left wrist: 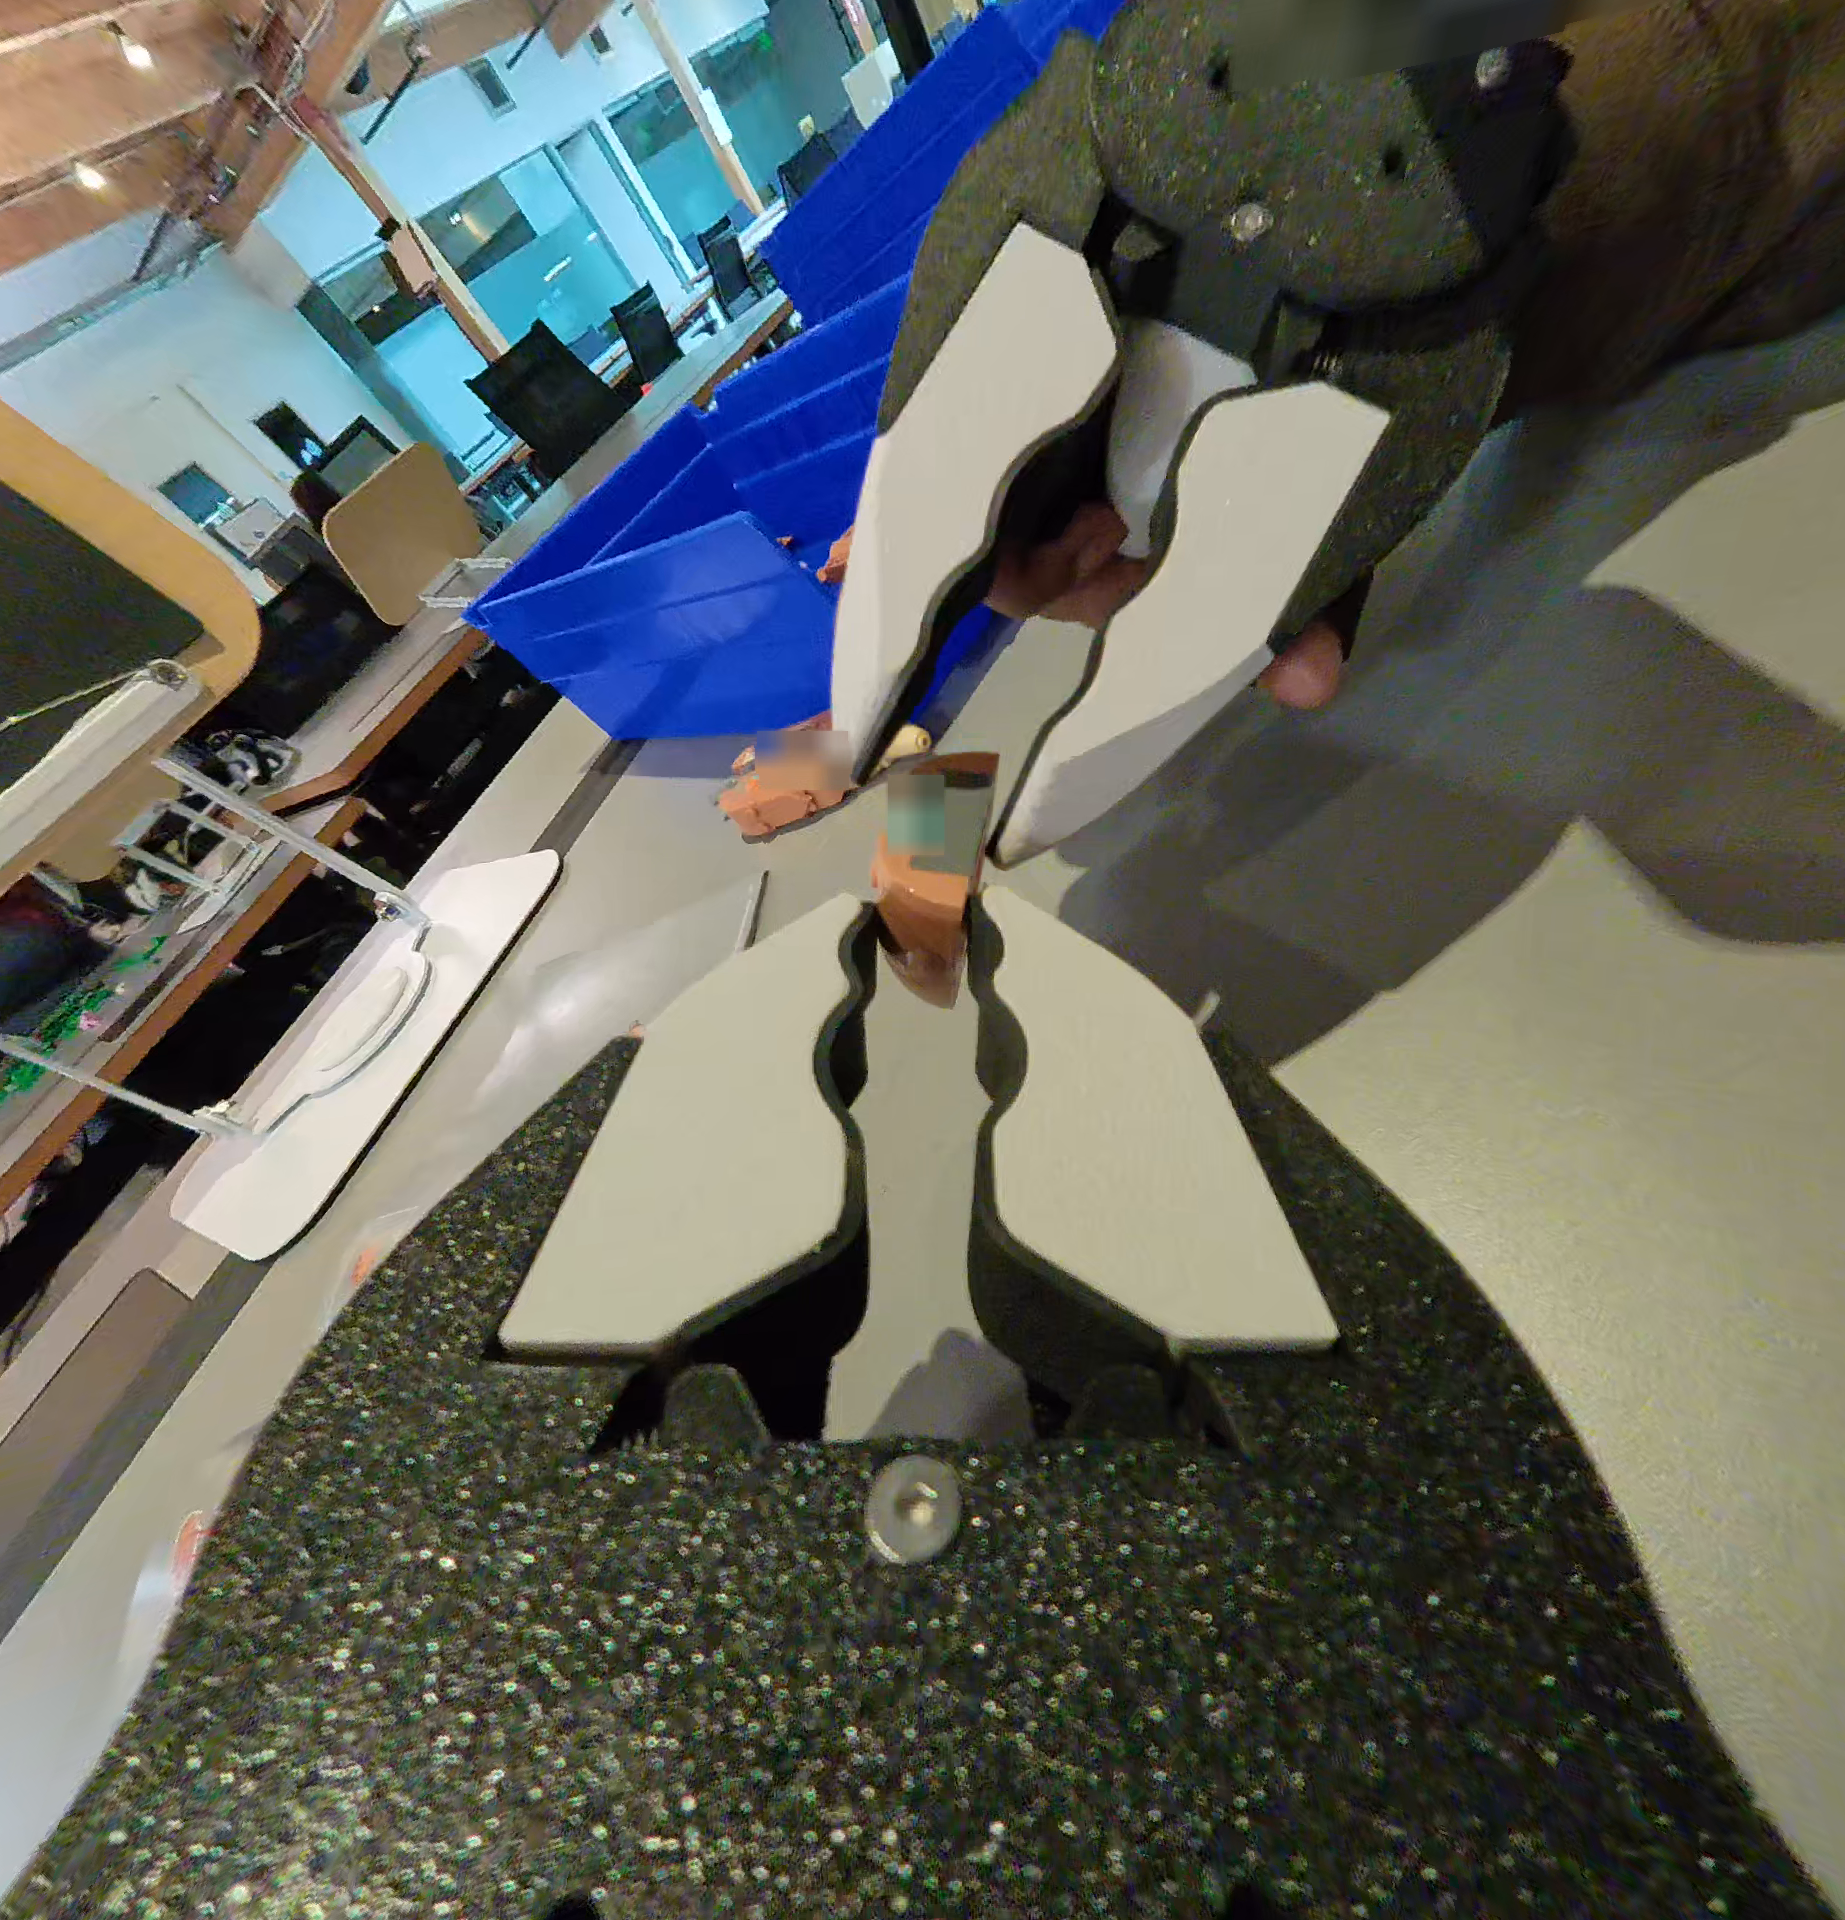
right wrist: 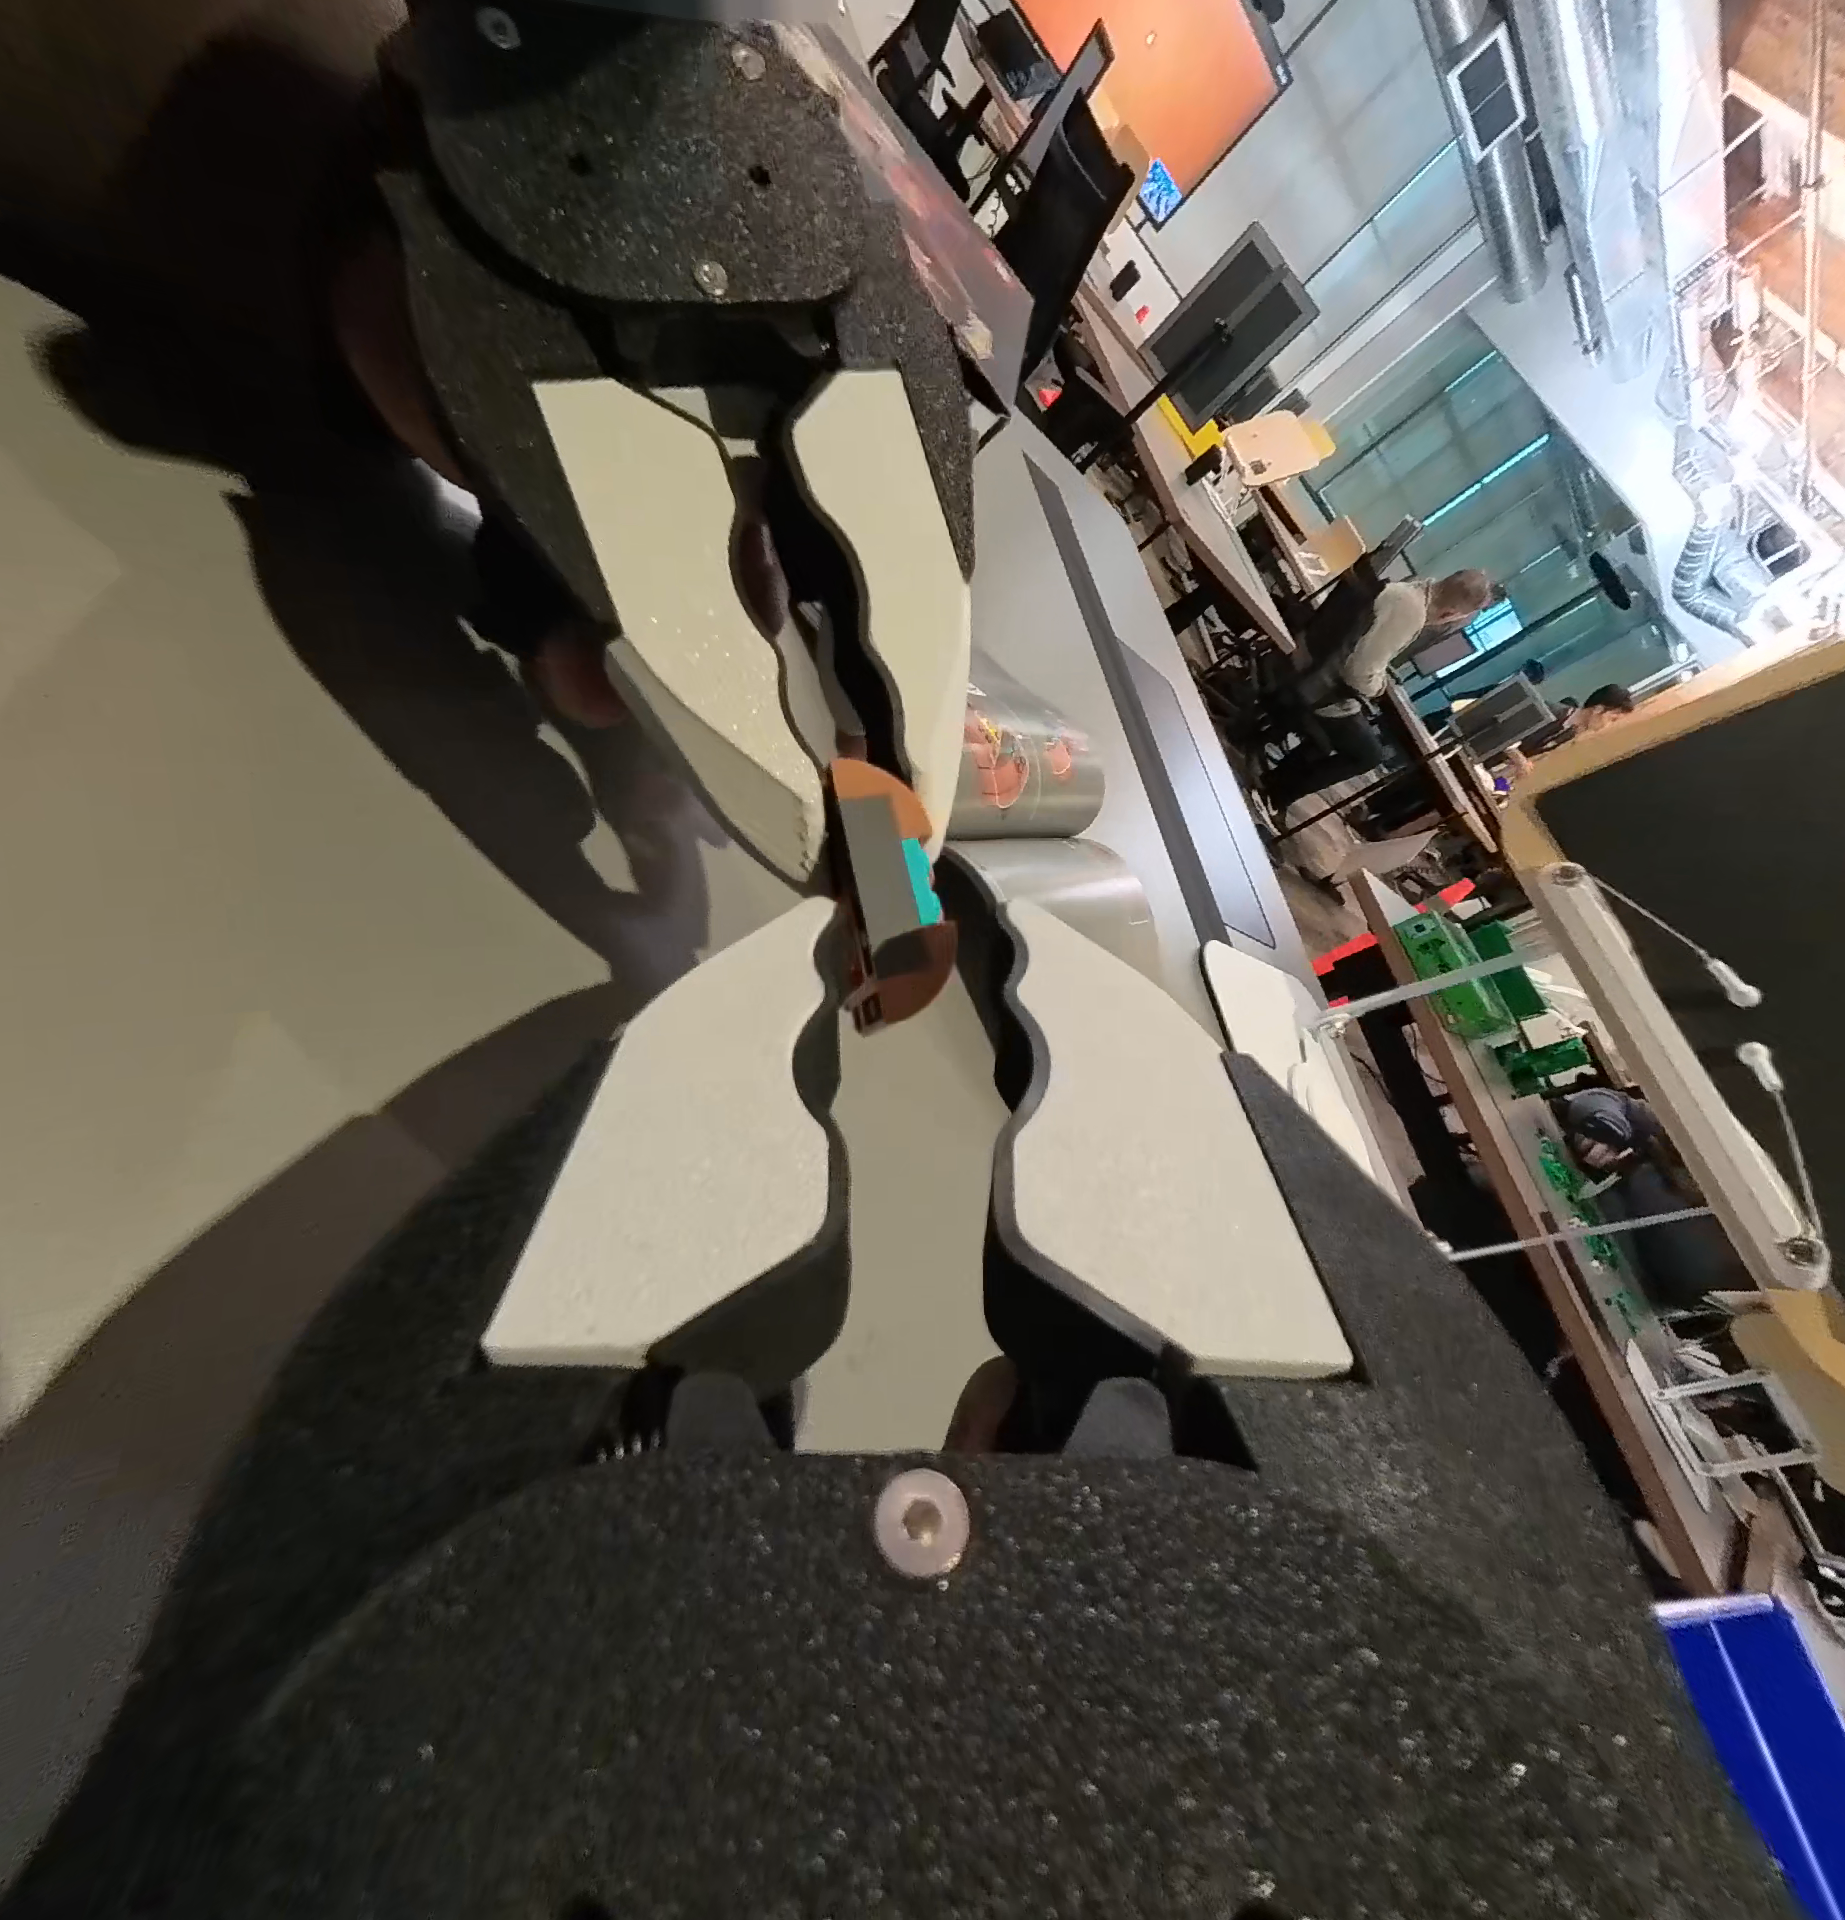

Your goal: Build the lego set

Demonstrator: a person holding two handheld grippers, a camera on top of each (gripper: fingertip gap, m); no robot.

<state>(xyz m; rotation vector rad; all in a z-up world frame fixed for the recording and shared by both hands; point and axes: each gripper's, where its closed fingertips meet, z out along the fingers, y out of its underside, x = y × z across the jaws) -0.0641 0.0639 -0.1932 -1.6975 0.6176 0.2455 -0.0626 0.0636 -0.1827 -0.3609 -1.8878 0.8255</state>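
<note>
Left wrist view shows the left gripper (left wrist: 923,914) clenched on the brown lego assembly (left wrist: 928,883), its long axis pointing away into the right gripper (left wrist: 939,805), whose released jaws straddle the far end.

Your lego piece (left wrist: 923,914) has a mosaic patch over its middle in the left wrist view, and its lower end sinks between the fingers (left wrist: 710,1132). Another patch covers part of the orange bricks (left wrist: 778,805) on the table (left wrist: 1624,1247). The blue bin (right wrist: 1770,1756) is cut off by the right wrist view's edge. Your hands behind each hand-held gripper stay mostly hidden.
</note>
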